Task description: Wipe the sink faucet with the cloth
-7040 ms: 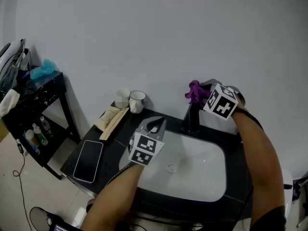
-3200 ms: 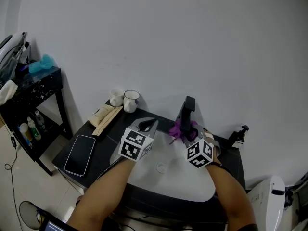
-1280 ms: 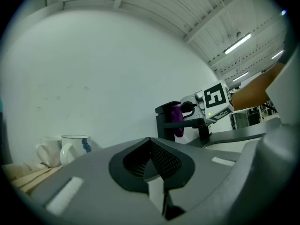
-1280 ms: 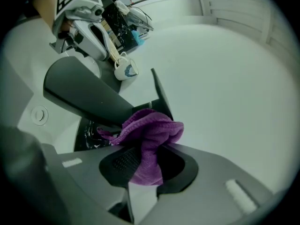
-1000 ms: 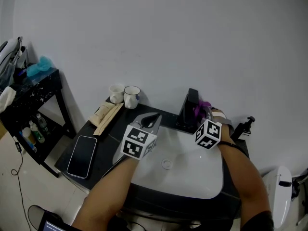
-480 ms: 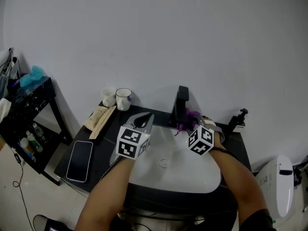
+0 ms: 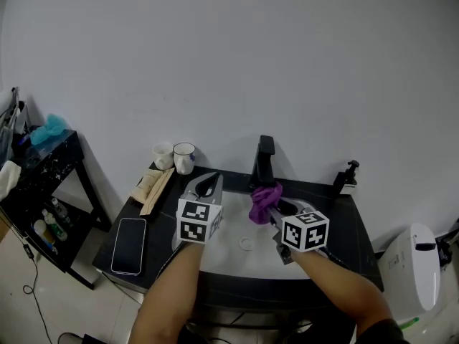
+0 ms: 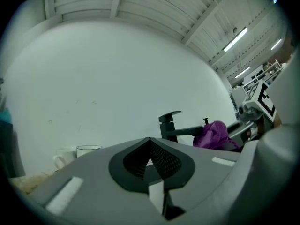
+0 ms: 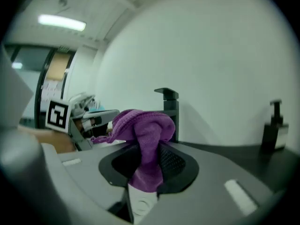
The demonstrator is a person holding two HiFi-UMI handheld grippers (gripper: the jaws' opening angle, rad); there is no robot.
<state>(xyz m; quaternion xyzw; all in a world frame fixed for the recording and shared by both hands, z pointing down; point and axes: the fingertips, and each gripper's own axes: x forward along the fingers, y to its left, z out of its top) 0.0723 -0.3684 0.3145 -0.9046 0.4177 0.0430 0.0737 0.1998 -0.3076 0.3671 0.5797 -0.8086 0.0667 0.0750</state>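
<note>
The black faucet (image 7: 264, 160) stands behind the white sink basin (image 7: 240, 253). My right gripper (image 7: 275, 213) hovers over the basin in front of the faucet, shut on a bunched purple cloth (image 7: 264, 202). In the right gripper view the cloth (image 9: 143, 139) bulges up out of the right gripper (image 9: 147, 156), with the faucet (image 9: 168, 108) beyond it and apart from it. My left gripper (image 7: 209, 181) hangs over the basin's left side, shut on nothing. The left gripper view shows the left gripper (image 8: 150, 143) with jaws together, the faucet (image 8: 171, 125) and the cloth (image 8: 213, 134) ahead.
Two mugs (image 7: 163, 155) (image 7: 184, 156) stand at the counter's back left beside a wooden piece (image 7: 150, 187). A phone (image 7: 129, 236) lies front left. A soap dispenser (image 7: 346, 178) stands at the back right. A black side table (image 7: 43, 165) is at the left, a white fixture (image 7: 412, 264) at the right.
My right gripper has pulled the cloth back from the faucet toward me, over the basin. The left gripper has stayed roughly in place, and the head view has shifted slightly.
</note>
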